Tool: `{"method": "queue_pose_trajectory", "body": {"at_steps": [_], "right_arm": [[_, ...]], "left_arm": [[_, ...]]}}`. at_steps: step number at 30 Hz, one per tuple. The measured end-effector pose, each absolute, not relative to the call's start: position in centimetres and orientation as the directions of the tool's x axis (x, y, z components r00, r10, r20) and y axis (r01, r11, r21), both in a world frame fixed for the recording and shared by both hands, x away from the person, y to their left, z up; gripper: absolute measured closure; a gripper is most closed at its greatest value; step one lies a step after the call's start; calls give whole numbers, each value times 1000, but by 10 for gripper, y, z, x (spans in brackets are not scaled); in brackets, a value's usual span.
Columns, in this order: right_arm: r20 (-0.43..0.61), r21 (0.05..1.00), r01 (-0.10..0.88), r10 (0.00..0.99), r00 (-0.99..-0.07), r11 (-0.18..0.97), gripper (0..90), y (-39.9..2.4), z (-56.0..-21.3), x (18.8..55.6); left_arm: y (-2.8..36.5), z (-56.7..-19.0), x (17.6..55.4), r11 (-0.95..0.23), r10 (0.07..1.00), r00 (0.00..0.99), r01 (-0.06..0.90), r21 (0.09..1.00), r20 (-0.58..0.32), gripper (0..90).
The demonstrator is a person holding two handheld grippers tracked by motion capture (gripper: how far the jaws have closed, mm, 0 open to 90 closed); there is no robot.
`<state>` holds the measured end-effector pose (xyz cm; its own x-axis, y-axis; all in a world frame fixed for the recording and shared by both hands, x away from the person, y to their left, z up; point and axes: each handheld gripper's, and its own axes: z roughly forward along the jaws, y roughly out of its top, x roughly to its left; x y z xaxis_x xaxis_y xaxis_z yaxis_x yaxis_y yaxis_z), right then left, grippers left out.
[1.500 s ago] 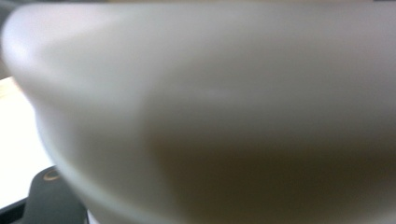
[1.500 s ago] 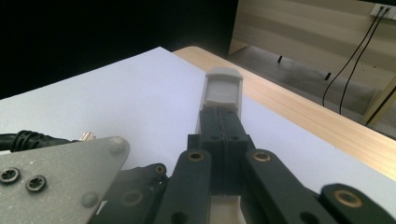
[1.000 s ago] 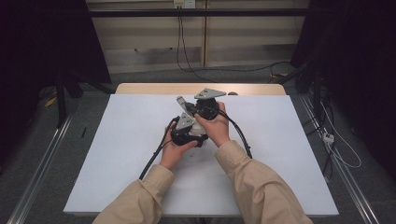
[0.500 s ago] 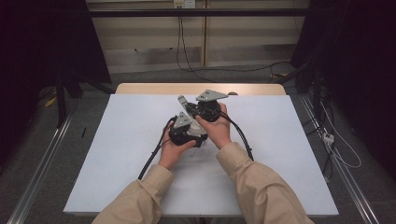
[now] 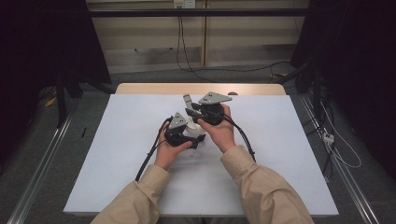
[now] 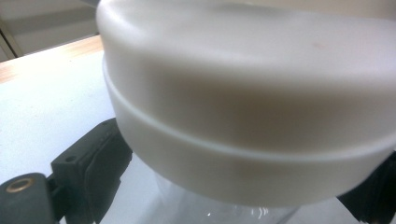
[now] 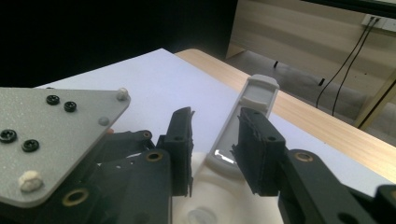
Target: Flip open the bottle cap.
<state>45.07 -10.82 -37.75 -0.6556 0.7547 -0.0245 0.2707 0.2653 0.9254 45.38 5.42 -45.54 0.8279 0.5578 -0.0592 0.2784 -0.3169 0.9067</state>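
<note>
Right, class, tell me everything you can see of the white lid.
The lid is smooth, matt white plastic, round, with a softly domed top and a thin seam around its side. It sits tilted on a clear body. A pale grey lever rises from its top. The left gripper straddles its side and the right gripper straddles the lever. Both sets of jaws have just been opening.
</note>
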Motion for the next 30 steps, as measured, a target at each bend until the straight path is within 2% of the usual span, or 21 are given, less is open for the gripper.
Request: {"method": "queue_pose_trajectory", "body": {"at_steps": [8, 12, 15, 18, 30], "right_arm": [[-12, 924, 288, 772, -636, 252, 539, -115, -378, 445], [-1, 925, 293, 773, -635, 243, 456, -118, -377, 441], [16, 927, 298, 769, -639, 229, 359, -121, -376, 436], [23, 926, 301, 762, -648, 227, 310, -125, -376, 430], [52, 925, 320, 764, -643, 206, 198, -156, -392, 401]], "left_arm": [[58, -455, 452, -323, 547, 834, 289, 901, -71, 73], [62, -452, 450, -318, 543, 836, 293, 902, -80, 72], [68, -451, 448, -320, 537, 839, 301, 898, -90, 72], [73, -450, 443, -327, 533, 841, 306, 894, -93, 72], [96, -442, 427, -341, 544, 836, 307, 888, -80, 72]]}}
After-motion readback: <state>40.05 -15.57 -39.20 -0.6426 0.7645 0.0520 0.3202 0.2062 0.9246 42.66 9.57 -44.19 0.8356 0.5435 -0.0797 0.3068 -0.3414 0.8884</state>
